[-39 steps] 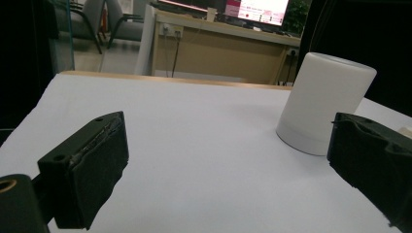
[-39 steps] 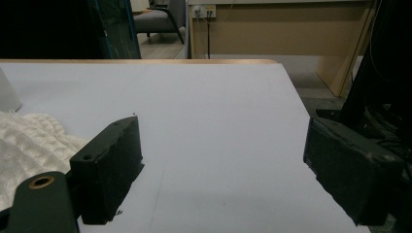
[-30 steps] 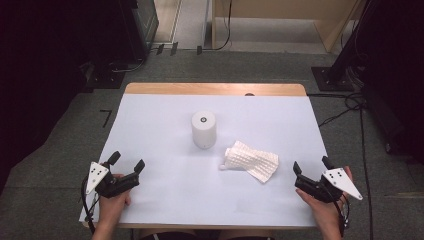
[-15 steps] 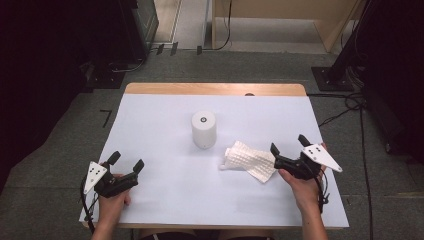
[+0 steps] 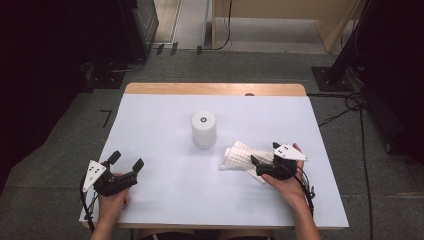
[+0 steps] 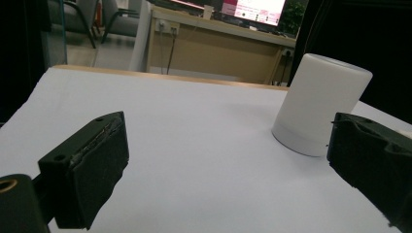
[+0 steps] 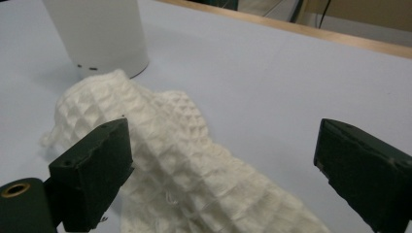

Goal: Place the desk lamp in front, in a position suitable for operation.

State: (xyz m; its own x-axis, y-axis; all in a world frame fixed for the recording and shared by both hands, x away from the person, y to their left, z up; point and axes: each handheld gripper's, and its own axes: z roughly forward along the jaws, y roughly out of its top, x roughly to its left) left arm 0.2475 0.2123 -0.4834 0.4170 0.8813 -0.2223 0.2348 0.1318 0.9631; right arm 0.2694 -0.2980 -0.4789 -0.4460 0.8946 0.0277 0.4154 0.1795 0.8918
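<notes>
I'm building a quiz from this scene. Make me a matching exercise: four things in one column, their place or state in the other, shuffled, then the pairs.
Things
1. white upright plastic cylinder
2. crumpled white waffle-weave cloth
3. left gripper
4. right gripper

Places or states
A. open, over the cloth's near end
B. open, over bare table near the front left corner
C. lying just right of the cylinder
D. standing near the table's middle

Pairs: 1-D, 2-C, 3-B, 4-A

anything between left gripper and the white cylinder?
Nothing: in the high view, bare white table runs from the left gripper to the white cylinder. The left gripper view shows the same, jaws open.
</notes>
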